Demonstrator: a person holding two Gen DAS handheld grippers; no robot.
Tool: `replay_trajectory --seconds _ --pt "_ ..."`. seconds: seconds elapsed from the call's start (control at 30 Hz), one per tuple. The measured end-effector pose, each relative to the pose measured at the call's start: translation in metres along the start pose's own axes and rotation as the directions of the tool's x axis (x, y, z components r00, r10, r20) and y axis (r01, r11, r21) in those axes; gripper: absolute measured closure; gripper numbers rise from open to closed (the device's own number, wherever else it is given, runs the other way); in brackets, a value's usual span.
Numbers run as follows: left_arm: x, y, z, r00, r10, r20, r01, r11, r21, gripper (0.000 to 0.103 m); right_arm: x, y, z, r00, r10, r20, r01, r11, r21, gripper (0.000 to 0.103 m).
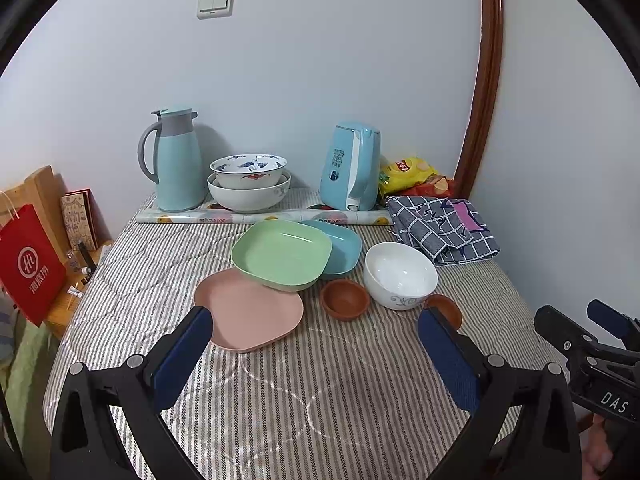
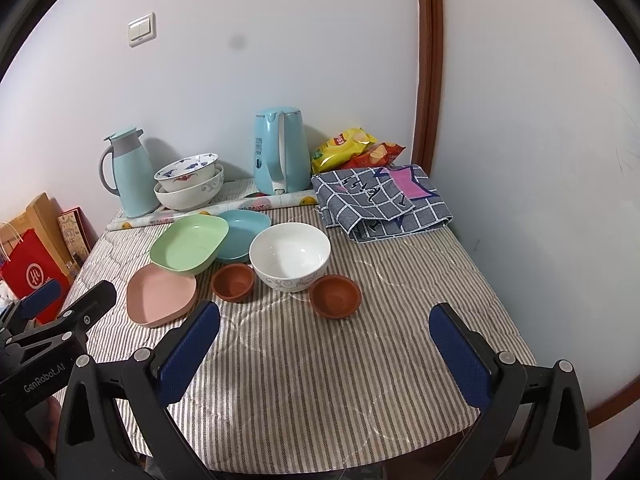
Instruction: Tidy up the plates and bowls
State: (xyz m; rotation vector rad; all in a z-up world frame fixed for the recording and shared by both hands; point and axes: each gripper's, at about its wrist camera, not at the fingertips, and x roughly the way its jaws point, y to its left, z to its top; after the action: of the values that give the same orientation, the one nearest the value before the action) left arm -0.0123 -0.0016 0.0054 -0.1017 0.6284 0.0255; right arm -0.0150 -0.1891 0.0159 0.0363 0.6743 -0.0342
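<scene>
Crockery is lying loose on the striped surface [image 2: 340,360]. Both grippers, left gripper [image 1: 316,334] and right gripper [image 2: 325,330], are hovering with jaws spread wide, gripping nothing. A green plate [image 2: 188,246] is overlapping a pink plate [image 2: 160,294] and a blue plate [image 2: 242,236]. A white bowl [image 2: 290,256] is sitting between two brown bowls, one [image 2: 233,281] on its left and one [image 2: 335,294] on its right. Behind, two stacked patterned bowls [image 2: 188,184] are standing between a thermos [image 2: 128,176] and a kettle [image 2: 278,152].
</scene>
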Motion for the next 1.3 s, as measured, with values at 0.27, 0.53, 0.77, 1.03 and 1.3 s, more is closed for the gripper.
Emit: replay_trajectory --seconds 0.27,0.53,0.77,1.03,1.3 --pt "-0.0017 0.0034 0.0002 1.000 0.000 -0.001 0.000 1.000 0.004 0.000 -0.0007 -0.0018 -0.0001 1.000 0.005 -0.002 -0.005 1.000 0.007 0.000" --pt "-0.0020 0.0033 0.0000 1.000 0.002 -0.002 -0.002 1.000 0.013 0.000 0.0001 -0.0020 -0.0004 1.000 0.015 -0.004 -0.015 1.000 0.010 0.000" --pt "-0.0032 0.0035 -0.0011 1.000 0.004 0.002 -0.004 1.000 0.013 0.000 0.0002 -0.0012 -0.0001 1.000 0.022 -0.005 -0.022 1.000 0.013 0.000" --pt "-0.0033 0.0047 -0.0009 1.000 0.005 0.000 -0.005 1.000 0.006 0.000 -0.0027 0.0035 0.0003 0.999 0.032 0.004 -0.032 0.999 0.008 0.000" --pt "-0.0048 0.0055 -0.0028 1.000 0.007 0.004 -0.007 1.000 0.005 0.000 -0.0033 0.0040 -0.0012 0.999 0.036 0.004 -0.036 0.999 0.010 0.000"
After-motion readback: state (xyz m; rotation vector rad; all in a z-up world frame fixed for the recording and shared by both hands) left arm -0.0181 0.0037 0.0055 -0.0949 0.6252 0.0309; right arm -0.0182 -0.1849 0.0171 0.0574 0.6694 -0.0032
